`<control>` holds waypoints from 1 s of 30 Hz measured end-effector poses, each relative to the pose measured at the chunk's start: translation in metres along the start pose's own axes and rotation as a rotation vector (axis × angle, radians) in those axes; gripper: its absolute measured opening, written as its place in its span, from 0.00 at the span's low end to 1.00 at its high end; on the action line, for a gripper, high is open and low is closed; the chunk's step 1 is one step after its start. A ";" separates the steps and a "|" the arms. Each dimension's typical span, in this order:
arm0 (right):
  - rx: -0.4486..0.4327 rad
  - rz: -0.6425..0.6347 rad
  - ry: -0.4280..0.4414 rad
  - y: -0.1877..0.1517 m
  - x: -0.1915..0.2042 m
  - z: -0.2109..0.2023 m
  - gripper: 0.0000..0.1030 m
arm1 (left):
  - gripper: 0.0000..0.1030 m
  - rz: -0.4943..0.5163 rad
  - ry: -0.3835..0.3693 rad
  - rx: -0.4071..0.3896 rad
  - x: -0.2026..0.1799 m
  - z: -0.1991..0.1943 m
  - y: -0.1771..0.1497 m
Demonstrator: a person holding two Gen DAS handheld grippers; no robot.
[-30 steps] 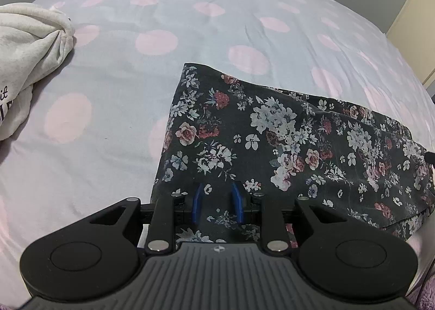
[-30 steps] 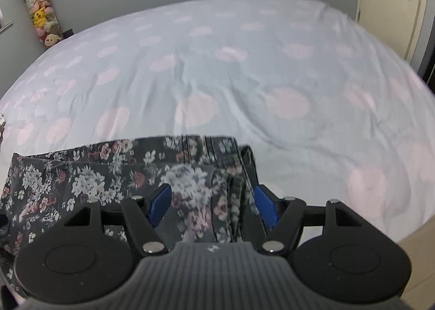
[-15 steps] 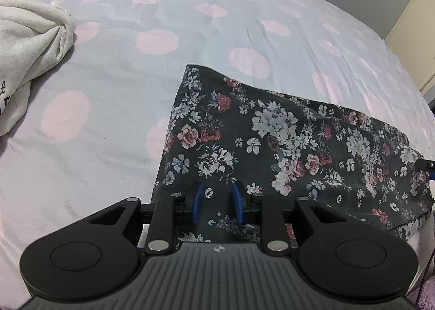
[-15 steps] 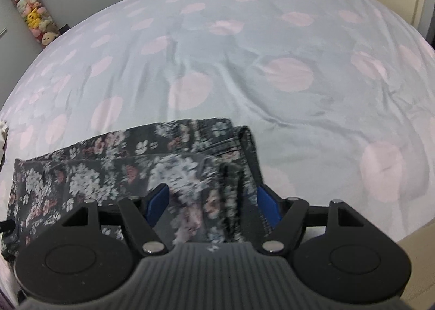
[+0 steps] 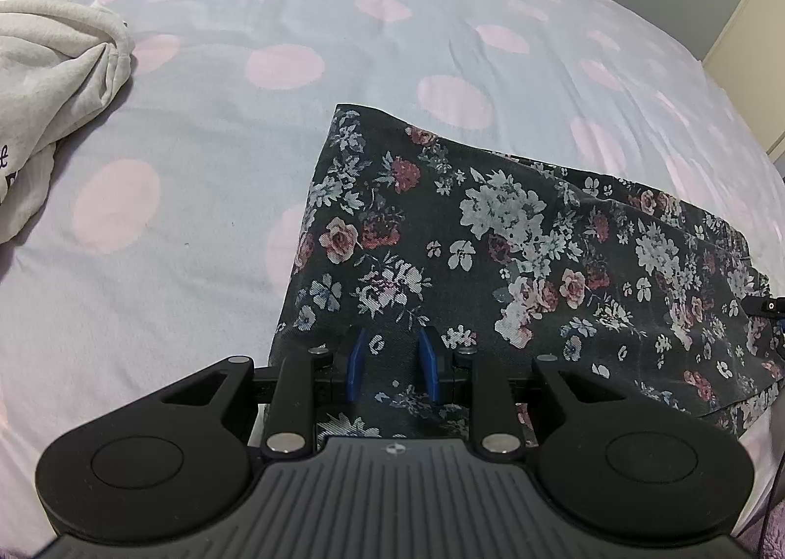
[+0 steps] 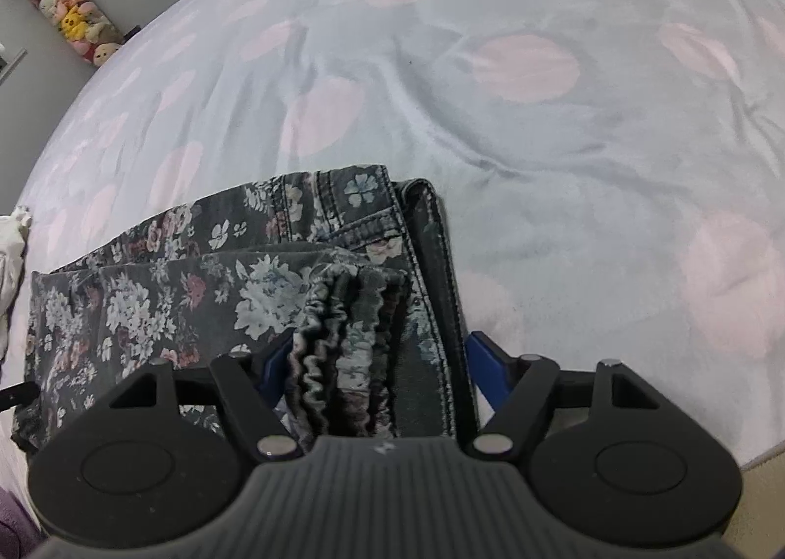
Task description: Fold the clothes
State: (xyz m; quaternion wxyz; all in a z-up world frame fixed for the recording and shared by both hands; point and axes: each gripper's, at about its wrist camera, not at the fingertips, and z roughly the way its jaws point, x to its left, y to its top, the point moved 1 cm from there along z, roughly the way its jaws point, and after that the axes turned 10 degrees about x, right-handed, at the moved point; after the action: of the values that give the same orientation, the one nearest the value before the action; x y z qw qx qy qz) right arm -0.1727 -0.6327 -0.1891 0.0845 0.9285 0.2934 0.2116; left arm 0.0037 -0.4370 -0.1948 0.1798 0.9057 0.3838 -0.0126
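On spotted bedsheet (image 5: 206,225): floral garment (image 5: 490,235) pinched in left gripper (image 5: 392,363), bunched waistband between closing right gripper (image 6: 373,363).

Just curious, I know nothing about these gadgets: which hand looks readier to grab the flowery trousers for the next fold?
Probably the right gripper: its closing jaws straddle the bunched waistband of the floral trousers.

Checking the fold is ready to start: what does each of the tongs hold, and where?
Left tongs: shut on the floral trousers, at the near hem edge. Right tongs: closing around the gathered waistband, pads not yet pressing.
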 end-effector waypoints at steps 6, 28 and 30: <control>-0.010 0.053 0.074 -0.002 0.002 -0.006 0.32 | 0.22 -0.001 -0.006 -0.013 -0.003 -0.007 -0.001; -0.026 0.046 0.301 0.023 0.129 -0.118 0.28 | 0.19 0.505 -0.256 -0.049 -0.150 0.016 -0.036; -0.015 0.041 0.315 0.022 0.138 -0.116 0.28 | 0.18 0.509 -0.252 -0.034 -0.154 0.026 -0.037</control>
State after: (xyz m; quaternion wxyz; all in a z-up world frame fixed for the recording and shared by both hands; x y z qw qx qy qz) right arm -0.1105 -0.5665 -0.0317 0.0400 0.8890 0.2825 0.3582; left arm -0.1283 -0.5286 -0.2063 0.2385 0.9610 0.1189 -0.0733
